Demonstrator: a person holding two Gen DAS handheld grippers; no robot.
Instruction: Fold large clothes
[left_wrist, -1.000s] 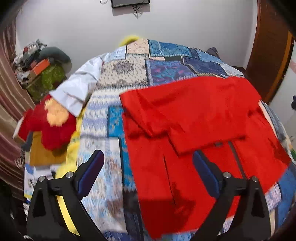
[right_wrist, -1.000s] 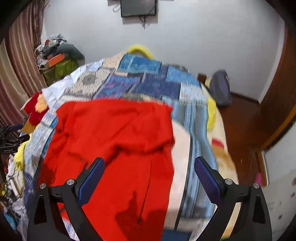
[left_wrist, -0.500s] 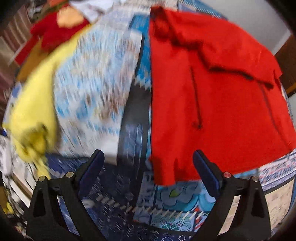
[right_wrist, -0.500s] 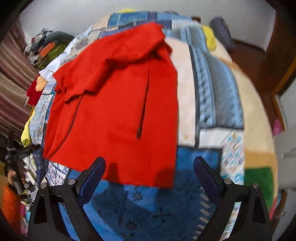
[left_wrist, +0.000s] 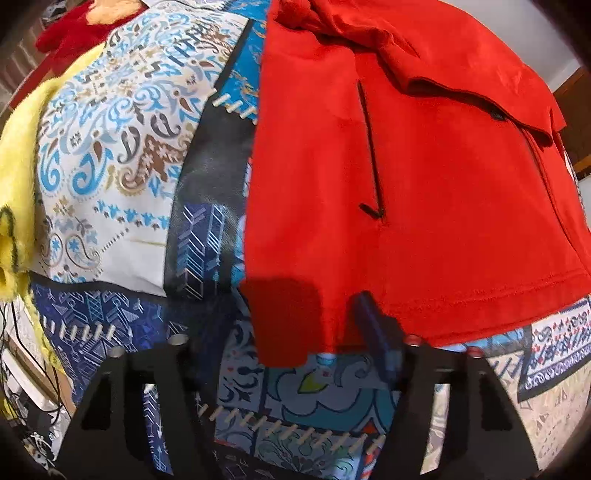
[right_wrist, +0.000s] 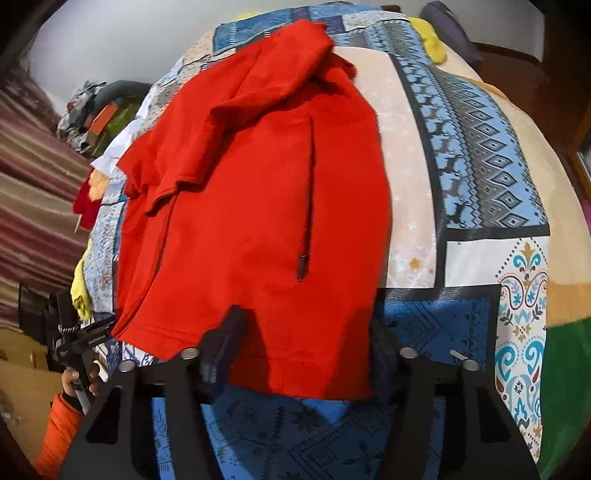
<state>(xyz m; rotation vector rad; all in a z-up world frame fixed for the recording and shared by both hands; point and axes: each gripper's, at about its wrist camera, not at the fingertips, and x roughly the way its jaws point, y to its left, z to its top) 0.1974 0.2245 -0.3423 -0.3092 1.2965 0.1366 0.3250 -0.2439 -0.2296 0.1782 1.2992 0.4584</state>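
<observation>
A large red garment (left_wrist: 424, 184) lies flat on a patchwork bedspread (left_wrist: 110, 147), its sleeves folded over the chest. My left gripper (left_wrist: 291, 332) straddles the garment's near left hem corner, jaws still apart, the left finger hidden by blur and cloth. In the right wrist view the same garment (right_wrist: 258, 203) fills the middle. My right gripper (right_wrist: 306, 354) straddles the near right hem corner, jaws apart around the cloth, not clamped.
A yellow plush blanket (left_wrist: 18, 184) hangs at the bed's left edge. Red and white clothes (left_wrist: 85, 22) lie at the far left. A clutter pile (right_wrist: 99, 110) stands by the striped curtain. The other hand-held gripper (right_wrist: 81, 339) shows at the left.
Both grippers have dropped from high above the bed down to the garment's near hem, one at each corner. Their jaws have narrowed around the hem.
</observation>
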